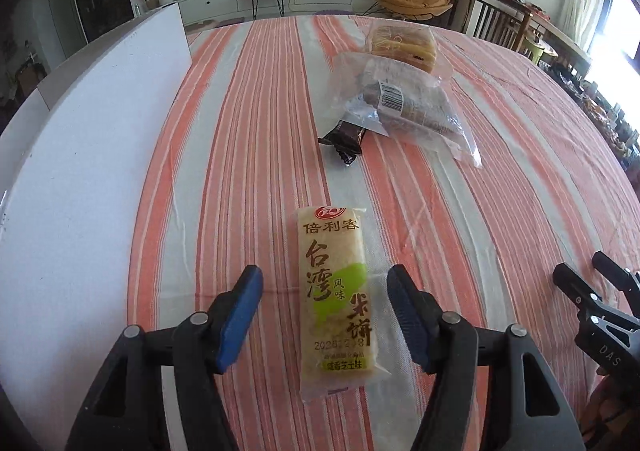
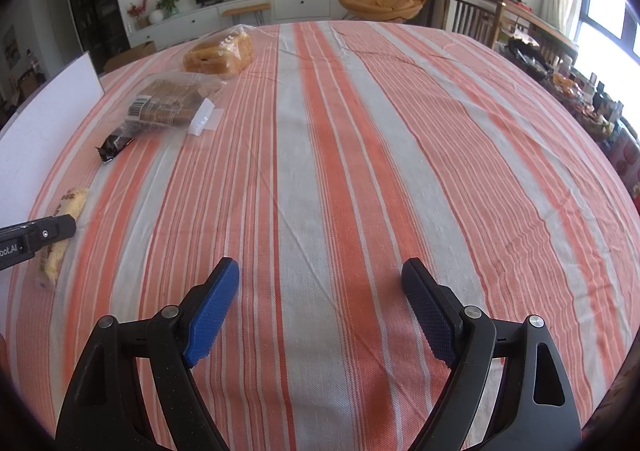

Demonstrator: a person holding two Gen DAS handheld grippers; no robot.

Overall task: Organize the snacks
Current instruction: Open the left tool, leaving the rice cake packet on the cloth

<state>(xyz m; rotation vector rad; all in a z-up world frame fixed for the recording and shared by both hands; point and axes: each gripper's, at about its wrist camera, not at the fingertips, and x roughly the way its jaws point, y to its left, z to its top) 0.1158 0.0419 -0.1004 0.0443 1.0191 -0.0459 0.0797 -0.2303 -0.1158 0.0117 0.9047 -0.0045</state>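
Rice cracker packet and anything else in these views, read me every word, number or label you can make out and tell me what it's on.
"倍利客" – rice cracker packet, top.
"台湾风味米饼" – same packet, large vertical characters.
"咸香芝士味" – green strip near its bottom.
Date stamp starting "2026" – remaining digits blurred.
"DAS" – right tongs body.
"...oot.AI" – left tongs body, cut off by the frame edge.
Barcode on clear snack bag – digits too small to read.
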